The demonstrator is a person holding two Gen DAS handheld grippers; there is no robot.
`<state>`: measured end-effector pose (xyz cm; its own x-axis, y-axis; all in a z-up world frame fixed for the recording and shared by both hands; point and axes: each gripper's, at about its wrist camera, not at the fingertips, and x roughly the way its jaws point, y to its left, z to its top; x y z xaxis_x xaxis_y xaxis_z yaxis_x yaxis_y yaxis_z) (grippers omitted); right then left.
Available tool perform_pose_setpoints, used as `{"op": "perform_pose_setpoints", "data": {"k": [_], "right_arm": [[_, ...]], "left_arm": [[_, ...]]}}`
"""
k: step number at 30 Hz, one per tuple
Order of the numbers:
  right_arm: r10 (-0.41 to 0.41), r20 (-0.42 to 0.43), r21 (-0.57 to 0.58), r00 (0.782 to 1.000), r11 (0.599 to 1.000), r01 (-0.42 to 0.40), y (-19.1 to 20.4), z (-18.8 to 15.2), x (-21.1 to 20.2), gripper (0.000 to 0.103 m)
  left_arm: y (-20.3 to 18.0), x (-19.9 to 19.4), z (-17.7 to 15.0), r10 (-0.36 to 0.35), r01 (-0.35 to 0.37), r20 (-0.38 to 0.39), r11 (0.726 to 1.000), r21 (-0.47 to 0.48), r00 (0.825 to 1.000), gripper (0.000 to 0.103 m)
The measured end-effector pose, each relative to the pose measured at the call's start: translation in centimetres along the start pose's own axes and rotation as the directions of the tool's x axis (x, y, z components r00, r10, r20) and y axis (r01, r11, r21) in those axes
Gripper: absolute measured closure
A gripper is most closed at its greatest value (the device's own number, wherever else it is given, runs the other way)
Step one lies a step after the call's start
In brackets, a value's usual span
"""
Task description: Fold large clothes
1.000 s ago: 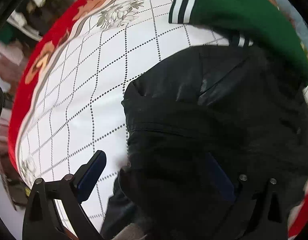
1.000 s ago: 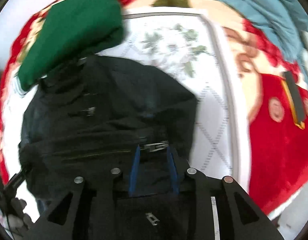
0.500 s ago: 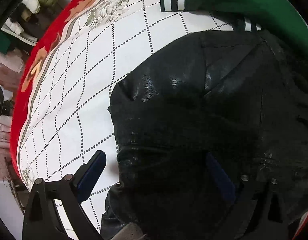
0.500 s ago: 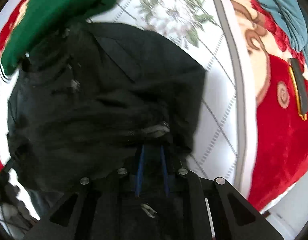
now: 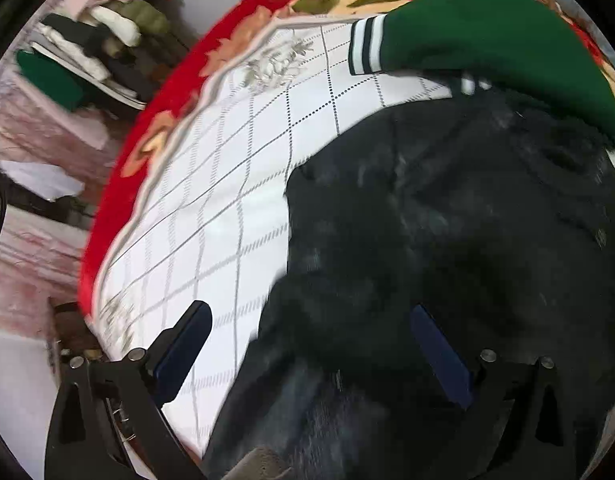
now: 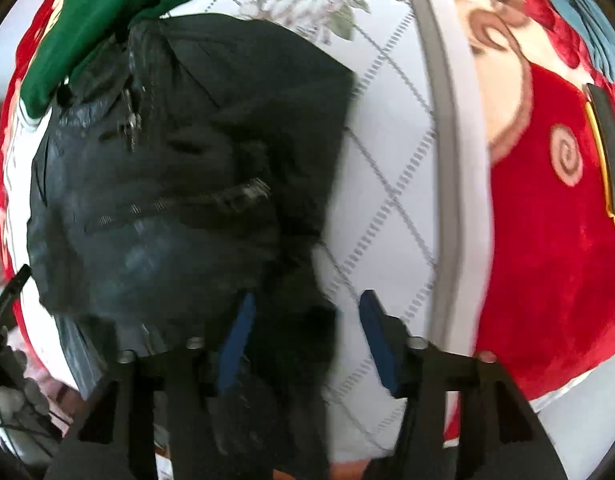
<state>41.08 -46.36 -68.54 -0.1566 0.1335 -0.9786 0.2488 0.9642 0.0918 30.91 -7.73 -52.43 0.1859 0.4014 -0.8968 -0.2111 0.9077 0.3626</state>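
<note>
Right wrist view showed the right gripper released: its jaws had just been opening, the blue pads stood apart, and a dark fold of the black jacket lay between them without being pinched. Out from there the jacket sat bunched into a rough, folded heap on the white quilted bedspread, its zip line running across the top layer. A green garment lay touching the jacket's far edge, and the red blanket border ran beyond the white panel.

In the left wrist view the left gripper was wide apart, one pad over bare bedspread, the other over the jacket, gripping nothing.

By my reading, a fold had just been laid down and let go. The next move would call for choosing a fresh edge of the heap, gripping with both claws, and folding again or squaring the bundle without dragging the green garment.
</note>
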Motion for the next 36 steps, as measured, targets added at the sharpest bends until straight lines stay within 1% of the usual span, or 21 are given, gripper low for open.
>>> {"op": "perform_pose_setpoints", "data": {"k": [2,4,5,6,8,10,14,16,17,20,21,24,26,28,30,31,32,33,34,35,36], "right_arm": [[-0.002,-0.011,-0.049,1.000,0.999,0.002,-1.5,-0.6,0.0,0.040],[-0.013,-0.052,-0.104,0.999,0.995,0.007,-3.3,-0.7,0.0,0.038],[-0.014,-0.070,-0.133,0.997,0.991,0.005,-4.3,-0.8,-0.3,0.038],[-0.008,-0.071,-0.156,0.997,0.988,-0.003,-5.3,-0.9,-0.7,0.038],[-0.020,-0.062,-0.205,0.998,0.979,0.006,-7.3,-0.9,-1.3,0.038],[-0.037,-0.051,-0.247,0.998,0.969,0.023,-10.6,-0.5,-1.9,0.038],[-0.055,-0.063,-0.242,0.996,0.969,0.039,-15.9,-0.4,-2.4,0.038],[-0.057,-0.068,-0.232,0.996,0.972,0.040,-17.8,0.0,-2.3,0.038],[-0.058,-0.067,-0.230,0.996,0.972,0.041,-18.5,0.1,-2.3,0.038],[-0.066,-0.076,-0.228,0.995,0.973,0.047,-20.4,0.5,-1.6,0.038],[-0.068,-0.080,-0.229,0.994,0.972,0.048,-21.1,0.5,-1.1,0.038],[-0.070,-0.082,-0.240,0.994,0.970,0.049,-22.6,0.9,-0.5,0.038],[-0.064,-0.075,-0.250,0.995,0.967,0.043,-23.1,2.2,0.0,0.038],[-0.052,-0.070,-0.256,0.996,0.966,0.033,-23.1,3.1,0.4,0.038],[-0.012,-0.071,-0.248,0.997,0.969,-0.006,-22.3,4.9,1.3,0.038],[0.036,-0.069,-0.243,0.997,0.969,-0.052,-22.1,5.6,1.6,0.038],[0.072,-0.068,-0.239,0.995,0.967,-0.086,-21.8,6.3,1.9,0.038],[0.140,-0.071,-0.231,0.988,0.961,-0.153,-21.4,7.1,2.2,0.038],[0.220,-0.077,-0.224,0.972,0.947,-0.232,-20.9,7.9,2.5,0.038],[0.278,-0.084,-0.218,0.957,0.932,-0.289,-20.5,8.4,2.7,0.038],[0.328,-0.087,-0.207,0.941,0.918,-0.339,-20.2,8.9,3.0,0.035]], "left_arm": [[-1.9,-2.4,-2.8,0.049,-0.049,0.002,0.999,0.018,0.999,0.000],[-4.0,-4.0,-5.2,0.095,-0.094,-0.007,0.994,0.048,0.995,0.000],[-5.8,-5.2,-7.4,0.115,-0.113,-0.022,0.991,0.072,0.993,0.000],[-6.7,-5.8,-8.3,0.123,-0.119,-0.036,0.989,0.087,0.992,0.000],[-10.3,-7.6,-12.1,0.122,-0.112,-0.079,0.986,0.127,0.989,0.000],[-12.5,-8.2,-14.2,0.120,-0.104,-0.099,0.982,0.161,0.988,0.000],[-18.6,-10.6,-19.0,0.139,-0.113,-0.087,0.960,0.257,0.987,0.000],[-20.8,-10.4,-20.2,0.169,-0.141,-0.069,0.944,0.298,0.983,0.000],[-22.4,-9.7,-21.0,0.196,-0.165,-0.063,0.929,0.330,0.979,0.000],[-24.0,-7.1,-21.6,0.277,-0.237,-0.065,0.903,0.359,0.959,0.000],[-24.3,-6.1,-21.4,0.304,-0.266,-0.051,0.895,0.358,0.951,0.000],[-24.2,-5.2,-19.3,0.349,-0.328,-0.006,0.888,0.321,0.937,0.000],[-23.2,-4.6,-17.7,0.369,-0.355,0.012,0.884,0.306,0.929,0.000],[-22.3,-3.8,-16.6,0.355,-0.339,-0.004,0.895,0.290,0.935,0.001],[-21.1,-3.2,-15.9,0.313,-0.297,-0.016,0.913,0.279,0.949,0.003],[-20.8,-3.3,-15.9,0.297,-0.281,-0.014,0.918,0.279,0.955,0.013],[-20.2,-3.4,-15.7,0.256,-0.240,-0.022,0.931,0.276,0.966,0.033],[-19.9,-3.6,-15.6,0.223,-0.207,-0.032,0.941,0.266,0.974,0.045],[-19.7,-4.0,-15.7,0.187,-0.172,-0.037,0.951,0.258,0.982,0.067],[-19.4,-4.3,-15.5,0.157,-0.142,-0.035,0.956,0.258,0.987,0.073],[-19.1,-4.7,-15.4,0.143,-0.131,-0.029,0.958,0.256,0.989,0.075]]}}
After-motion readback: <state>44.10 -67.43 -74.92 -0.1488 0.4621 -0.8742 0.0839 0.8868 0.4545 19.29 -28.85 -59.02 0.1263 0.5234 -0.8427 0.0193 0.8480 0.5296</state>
